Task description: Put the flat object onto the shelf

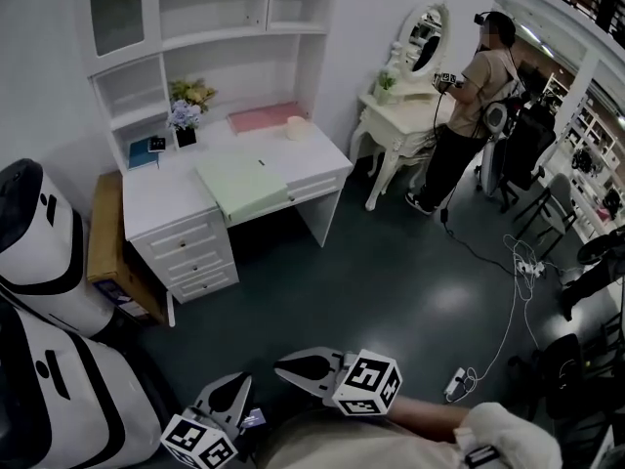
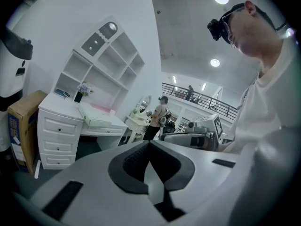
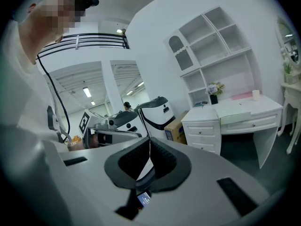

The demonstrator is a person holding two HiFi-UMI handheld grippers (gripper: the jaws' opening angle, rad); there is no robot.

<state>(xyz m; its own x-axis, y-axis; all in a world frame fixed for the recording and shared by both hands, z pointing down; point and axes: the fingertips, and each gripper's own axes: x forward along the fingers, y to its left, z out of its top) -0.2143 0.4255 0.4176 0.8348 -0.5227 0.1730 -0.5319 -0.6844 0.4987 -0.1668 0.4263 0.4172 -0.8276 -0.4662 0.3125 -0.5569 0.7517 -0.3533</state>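
**Pale-green panel on desk; both grippers empty**

Green panel (image 1: 244,182): lies flat on the white desk (image 1: 161,198), top face up, in the middle stretch over the kneehole. Its front edge juts past the desk front. Its sides run square with the desk edges. It looks close to square from above, so its long axis cannot be told.

Shelf unit (image 1: 210,37): stands at the back of the desk, with open compartments above the panel.

Pink slab (image 1: 264,117), flowers (image 1: 187,106), cup (image 1: 296,127): along the desk's back, apart from the panel.

Left gripper (image 2: 149,142): jaws pressed together, nothing between, well apart from the desk.

Right gripper (image 3: 149,140): jaws pressed together, nothing between, beside the left one.
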